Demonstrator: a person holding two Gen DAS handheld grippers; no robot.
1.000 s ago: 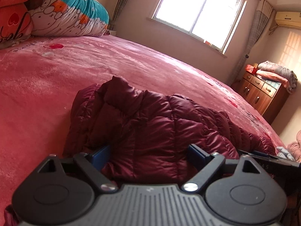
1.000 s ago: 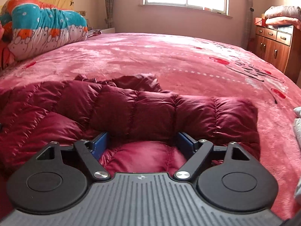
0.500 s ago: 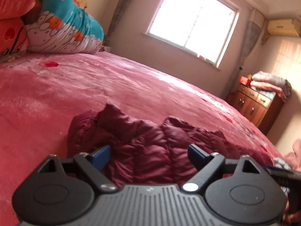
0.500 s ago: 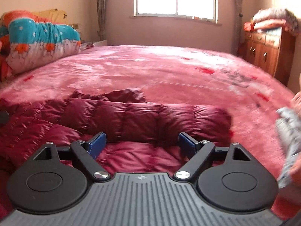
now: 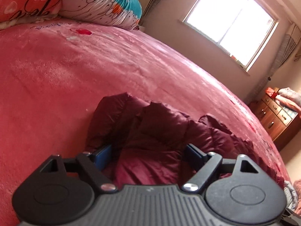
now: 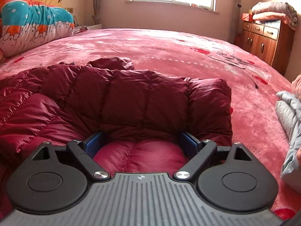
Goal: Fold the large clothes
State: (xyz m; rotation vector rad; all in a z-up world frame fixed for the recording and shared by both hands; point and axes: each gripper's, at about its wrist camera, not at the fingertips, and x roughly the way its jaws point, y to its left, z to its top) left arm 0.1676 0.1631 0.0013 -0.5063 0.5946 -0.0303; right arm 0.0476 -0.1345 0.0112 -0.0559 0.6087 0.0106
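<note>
A dark red quilted down jacket (image 5: pixel 160 131) lies crumpled on the pink bed. In the right wrist view the jacket (image 6: pixel 141 98) has a folded panel lying across it. My left gripper (image 5: pixel 148 150) sits low at the jacket's near edge, tilted. Its jaws are closing, with a bulge of jacket fabric between the blue pads (image 5: pixel 102 153), which stand apart from it. My right gripper (image 6: pixel 142 141) is open wide over the near hem, and a puff of lighter red fabric rises between its pads (image 6: pixel 190 143).
A pink plush blanket (image 6: pixel 169 47) covers the bed. Rolled teal and white bedding (image 5: pixel 101 0) lies at the head. A wooden dresser (image 6: pixel 263 41) with folded blankets stands at the right. A grey padded garment (image 6: pixel 289 116) lies at the bed's right edge.
Both grippers have moved in closer to the jacket and a little lower. The left view has rolled, so the bed now slopes. The left jaws stand slightly narrower.
</note>
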